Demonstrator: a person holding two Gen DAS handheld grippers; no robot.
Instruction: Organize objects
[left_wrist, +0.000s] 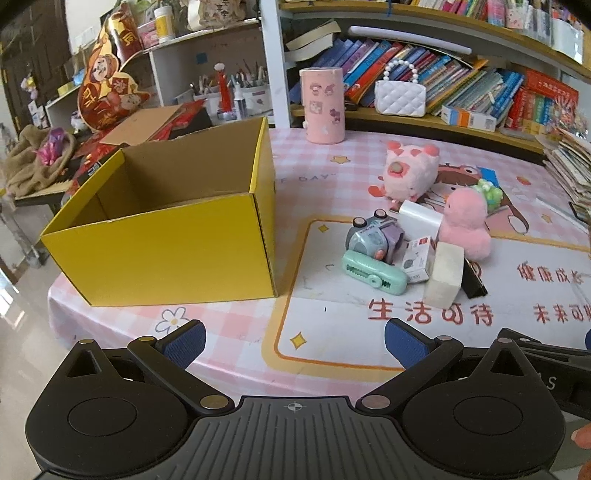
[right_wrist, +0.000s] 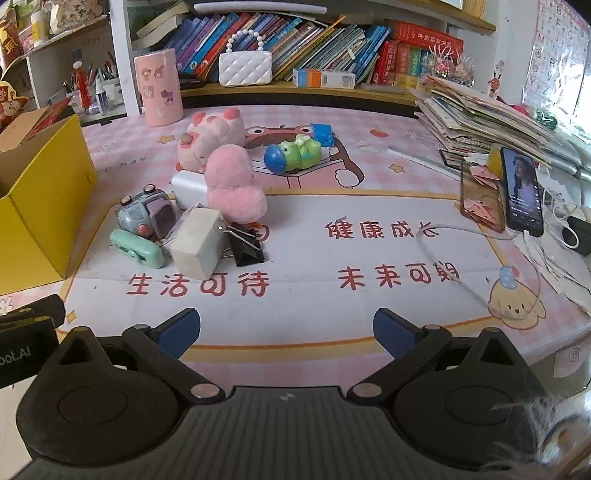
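An open yellow box (left_wrist: 162, 236) is set at the left of a table covered by a pink cloth (right_wrist: 369, 192), its top left open, apparently so that things can be dropped in. No contents are seen inside from this angle. Just right of the box, small things are heaped together: a mint stapler (left_wrist: 373, 273), a toy car (left_wrist: 373, 236), a white block (left_wrist: 443, 275), a black clip (right_wrist: 245, 243) and a pink plush (right_wrist: 232, 184). Further right of the box a green toy (right_wrist: 295, 153) is laid. The left gripper (left_wrist: 293, 341) and right gripper (right_wrist: 286, 330) are held low before the heap, fingers spread wide, nothing grasped, probably readied for a first pick.
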